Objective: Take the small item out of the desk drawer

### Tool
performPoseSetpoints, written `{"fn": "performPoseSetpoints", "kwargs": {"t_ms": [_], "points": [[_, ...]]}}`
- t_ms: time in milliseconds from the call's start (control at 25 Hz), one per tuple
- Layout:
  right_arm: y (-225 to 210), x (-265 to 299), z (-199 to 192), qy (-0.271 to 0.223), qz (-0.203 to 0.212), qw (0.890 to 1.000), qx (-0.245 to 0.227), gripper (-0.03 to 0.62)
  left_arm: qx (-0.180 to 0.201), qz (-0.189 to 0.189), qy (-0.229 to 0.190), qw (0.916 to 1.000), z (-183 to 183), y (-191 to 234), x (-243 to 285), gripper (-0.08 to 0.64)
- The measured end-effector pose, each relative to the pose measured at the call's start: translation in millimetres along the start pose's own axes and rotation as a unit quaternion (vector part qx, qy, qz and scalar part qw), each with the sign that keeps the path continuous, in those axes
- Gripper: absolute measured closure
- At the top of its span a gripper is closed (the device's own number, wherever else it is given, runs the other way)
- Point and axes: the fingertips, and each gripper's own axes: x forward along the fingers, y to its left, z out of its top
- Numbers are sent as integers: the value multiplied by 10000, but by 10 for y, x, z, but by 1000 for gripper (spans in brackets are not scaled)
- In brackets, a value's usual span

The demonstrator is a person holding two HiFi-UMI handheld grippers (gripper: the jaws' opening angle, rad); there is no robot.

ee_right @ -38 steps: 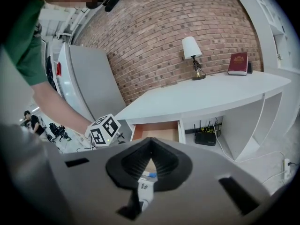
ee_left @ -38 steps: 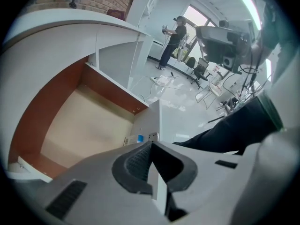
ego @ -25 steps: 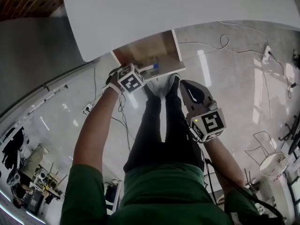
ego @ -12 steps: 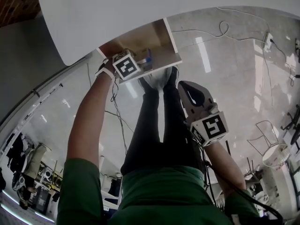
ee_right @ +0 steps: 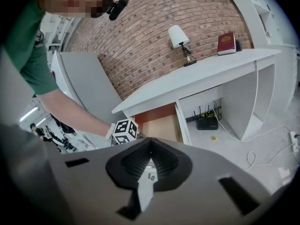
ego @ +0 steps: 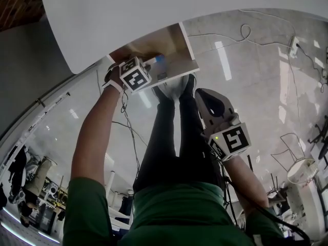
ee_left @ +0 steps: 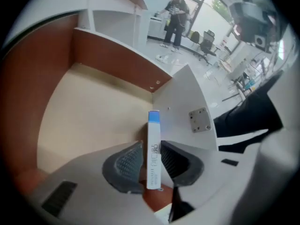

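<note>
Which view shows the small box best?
Left gripper view: the small box stands full-length in the left gripper, whose jaws have just been closing on it. Head view shows only its blue end; right gripper view, nothing.

The small box (ee_left: 153,144) is white with a bright blue end and grey print down its side. The drawer (ee_left: 110,55) around it has reddish-brown walls, a pale beige floor and a white front, under the white desk (ego: 179,4). The left gripper (ee_left: 151,157) is light grey with dark grey cross-ribbed pads (ee_left: 126,163) and a marker cube (ego: 134,77) of black squares on white, while the person's shirt (ego: 174,214) is green, the trousers (ego: 174,142) black and the brick wall (ee_right: 154,46) red-brown.
</note>
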Motion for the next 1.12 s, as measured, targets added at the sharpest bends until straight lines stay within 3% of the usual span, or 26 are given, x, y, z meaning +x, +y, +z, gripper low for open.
{"fn": "performPoseSetpoints", "kwargs": {"t_ms": [40, 160, 280, 400, 520, 680, 880, 1120], "points": [[2, 11, 15, -5, 8, 10000, -1, 589, -189, 46, -78, 9998, -13, 36, -3, 466], [1, 24, 0, 10, 6, 10000, 85, 589, -463, -21, 59, 9989, -108, 46, 61, 472], [-16, 33, -47, 45, -14, 9999, 95, 589, -219, -159, 549, 9981, -216, -34, 168, 425], [-12, 18, -69, 85, -35, 9999, 125, 589, -97, 59, 694, 9975, -223, 10, 187, 471], [-6, -21, -65, 82, -15, 9999, 60, 589, -427, 78, 341, 9985, -85, 24, 90, 472], [5, -65, 70, -32, -33, 10000, -21, 589, -895, -205, 78, 9957, 1, -14, -150, 474], [111, -163, 417, -202, 44, 9993, -327, 589, -883, -427, -256, 9948, 209, -96, -646, 474], [324, -379, 831, -387, 87, 9966, -727, 589, -1163, -719, -794, 9874, 536, -362, -1402, 474]]}}
